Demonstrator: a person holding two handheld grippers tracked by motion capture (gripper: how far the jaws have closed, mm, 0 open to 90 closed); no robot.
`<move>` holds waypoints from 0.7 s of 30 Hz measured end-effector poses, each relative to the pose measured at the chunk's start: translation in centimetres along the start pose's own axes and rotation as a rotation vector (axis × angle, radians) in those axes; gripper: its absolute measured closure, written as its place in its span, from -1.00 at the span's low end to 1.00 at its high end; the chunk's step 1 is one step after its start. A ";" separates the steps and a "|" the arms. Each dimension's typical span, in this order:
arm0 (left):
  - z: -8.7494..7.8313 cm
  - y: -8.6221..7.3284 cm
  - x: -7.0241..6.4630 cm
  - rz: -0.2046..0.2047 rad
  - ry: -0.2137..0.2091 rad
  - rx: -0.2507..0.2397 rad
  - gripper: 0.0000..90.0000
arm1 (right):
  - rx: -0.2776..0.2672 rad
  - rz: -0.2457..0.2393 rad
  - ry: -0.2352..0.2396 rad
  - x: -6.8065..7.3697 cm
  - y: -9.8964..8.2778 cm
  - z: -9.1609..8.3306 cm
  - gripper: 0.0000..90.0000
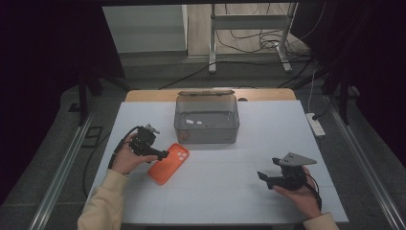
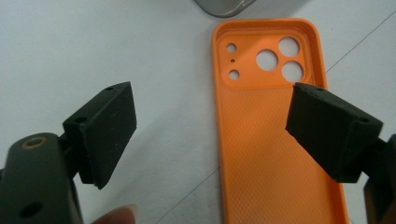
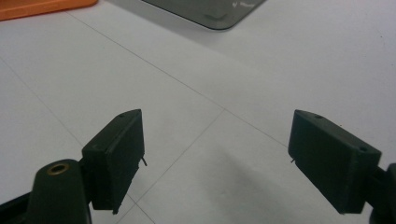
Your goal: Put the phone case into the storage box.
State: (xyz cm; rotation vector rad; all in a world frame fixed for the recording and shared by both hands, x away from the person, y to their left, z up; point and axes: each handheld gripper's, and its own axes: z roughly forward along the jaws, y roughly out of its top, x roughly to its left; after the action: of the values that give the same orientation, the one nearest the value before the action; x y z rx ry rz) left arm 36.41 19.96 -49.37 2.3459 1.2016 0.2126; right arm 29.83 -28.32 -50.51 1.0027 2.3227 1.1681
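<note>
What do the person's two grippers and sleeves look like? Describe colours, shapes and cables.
Both the left gripper and the right gripper are black with two blocky, flat-faced jaws. A black cable trails from each. The right gripper carries a grey three-cornered plate. The sleeves are pale yellow.

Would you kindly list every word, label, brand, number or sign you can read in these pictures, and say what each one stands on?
No text can be read anywhere.
Orange phone case: plain inside, no brand or lettering.
Clear grey box: two small pale patches on it, perhaps labels, too small and blurred to read.
Left gripper and right gripper: black fingers with no markings.
White table: thin lines, no writing.
</note>
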 end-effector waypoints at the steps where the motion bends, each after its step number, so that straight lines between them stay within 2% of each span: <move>1: 0.0 0.0 0.0 0.000 0.000 0.001 -0.65 | 0.001 0.000 0.000 0.0 0.0 0.0 -0.58; 13: 0.4 -0.1 0.0 0.003 -0.002 0.017 -0.64 | 0.001 0.000 0.001 0.0 0.0 0.0 -0.58; 21: 0.8 -0.2 -0.1 0.012 -0.005 0.031 -0.49 | 0.004 -0.012 -0.014 0.1 0.0 -0.1 -0.58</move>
State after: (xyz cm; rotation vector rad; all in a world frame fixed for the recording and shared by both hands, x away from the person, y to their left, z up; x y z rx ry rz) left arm 36.48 19.70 -50.11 2.3794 1.1972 0.1932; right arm 29.76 -28.31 -50.43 0.9944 2.3174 1.1486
